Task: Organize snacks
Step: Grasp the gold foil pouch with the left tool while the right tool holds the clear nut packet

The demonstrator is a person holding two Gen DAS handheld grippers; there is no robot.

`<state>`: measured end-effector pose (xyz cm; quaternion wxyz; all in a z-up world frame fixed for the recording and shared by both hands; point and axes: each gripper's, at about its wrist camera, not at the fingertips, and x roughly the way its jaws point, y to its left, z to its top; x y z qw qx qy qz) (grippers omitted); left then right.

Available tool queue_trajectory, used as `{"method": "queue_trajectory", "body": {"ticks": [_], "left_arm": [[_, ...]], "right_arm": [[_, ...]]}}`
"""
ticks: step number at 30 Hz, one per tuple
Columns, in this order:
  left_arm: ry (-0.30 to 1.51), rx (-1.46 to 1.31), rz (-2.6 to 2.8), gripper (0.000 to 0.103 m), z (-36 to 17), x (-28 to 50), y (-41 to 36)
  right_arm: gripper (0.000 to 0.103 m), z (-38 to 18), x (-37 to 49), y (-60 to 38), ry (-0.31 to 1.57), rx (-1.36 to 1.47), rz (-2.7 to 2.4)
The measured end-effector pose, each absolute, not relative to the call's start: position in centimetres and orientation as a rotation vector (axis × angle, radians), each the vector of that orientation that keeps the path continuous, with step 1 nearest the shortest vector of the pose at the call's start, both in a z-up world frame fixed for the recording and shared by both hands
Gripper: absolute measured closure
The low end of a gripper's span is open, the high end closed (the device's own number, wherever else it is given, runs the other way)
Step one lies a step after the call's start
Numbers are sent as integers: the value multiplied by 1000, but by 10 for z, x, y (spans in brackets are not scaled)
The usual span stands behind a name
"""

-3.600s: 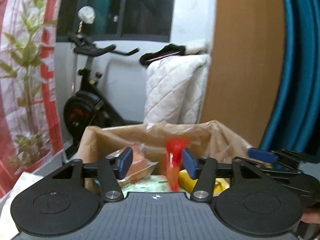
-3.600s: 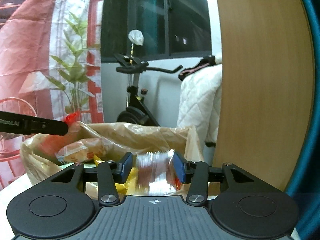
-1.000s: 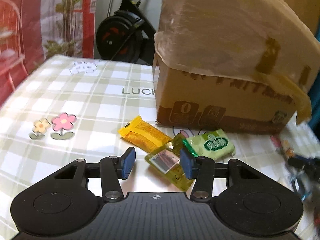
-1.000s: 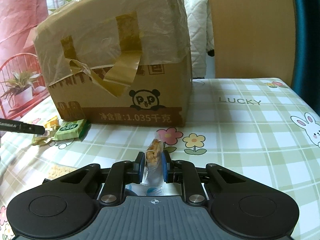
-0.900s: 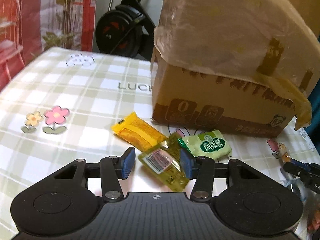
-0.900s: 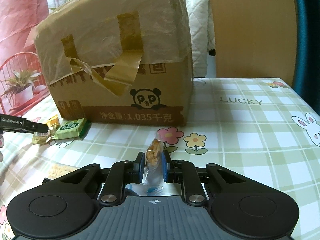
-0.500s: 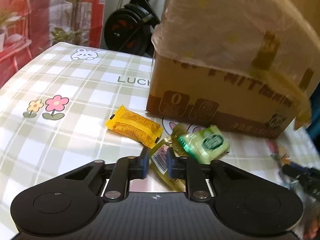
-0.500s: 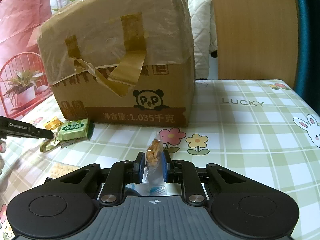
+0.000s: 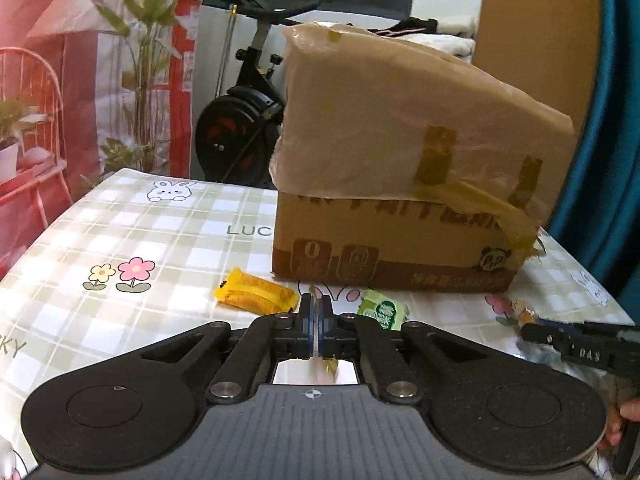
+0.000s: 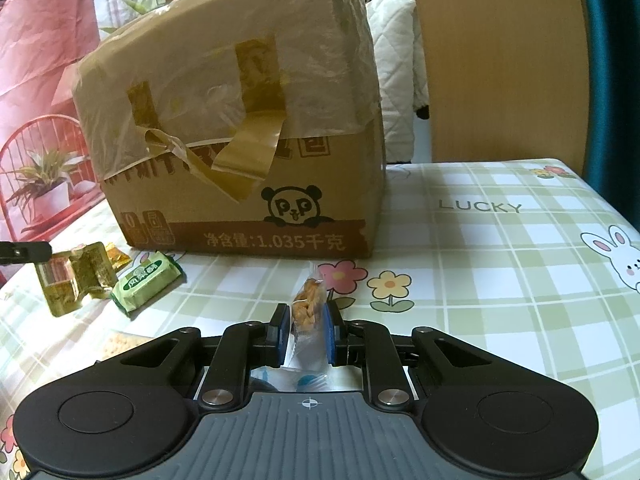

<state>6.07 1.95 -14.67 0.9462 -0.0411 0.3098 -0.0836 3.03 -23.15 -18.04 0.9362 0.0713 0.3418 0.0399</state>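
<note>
Left gripper (image 9: pixel 316 322) had its jaws pinched almost fully together on a thin olive-gold packet (image 10: pixel 74 280); in the left wrist view only a sliver of wrapper showed between the blue pads (image 9: pixel 306 320), with a scrap hanging below. From the right wrist view that packet hung crumpled under the left gripper's tip at the far left edge; whether it cleared the tablecloth could not be told.

Right gripper (image 10: pixel 306 326) had its jaws narrowed around a small clear packet of orange snack bits (image 10: pixel 308 304), which stood upright between the pads and poked out past the tips. Packet was over the tablecloth (image 10: pixel 500 280), in front of the box and near a printed pink flower.

Cardboard box (image 9: pixel 400 208) sat on the table, upper part wrapped in clear plastic with brown tape strips, one strip peeling loose, panda logo on the front face. It stood well behind both grippers.

Loose snacks on the cloth in front of the box: an orange packet (image 9: pixel 256 294) lay flat just left of the left gripper's tips, near the box's bottom edge; a green packet (image 9: pixel 382 312) lay just right of those tips. In the right wrist view the green packet lay just beside the held olive-gold one. A pale cracker (image 10: pixel 122 342) lay on the cloth partly hidden behind the right gripper body.

Background: exercise bike (image 9: pixel 244 120) behind the table, red floral curtain on the left, wooden panel behind the box.
</note>
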Motion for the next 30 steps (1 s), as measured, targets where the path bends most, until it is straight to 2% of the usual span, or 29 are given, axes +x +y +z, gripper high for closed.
{"method": "queue_trajectory", "body": {"ticks": [7,8,9,11,12,21,30], "left_arm": [[729,-80,-216,97,-170,59,19],[737,-76,-212,88,-171,62,19],[746,-79,-204,65,-171,64,20],[752,-99,-174,35,-172,68,23],[752,-112,-161,33,-172,70,23],[891,-155,-133,33,-184,100,6],[848,6,-127,35,-198,98,-10]], "right_arm": [[87,-179,28,-232,691,152,84],[87,-179,28,-232,690,153,85],[87,-179,29,-232,692,153,86],[87,-179,29,-231,695,152,87],[87,-180,29,-231,696,151,88],[87,-179,28,-230,689,160,89],[87,-178,25,-228,678,170,86]]}}
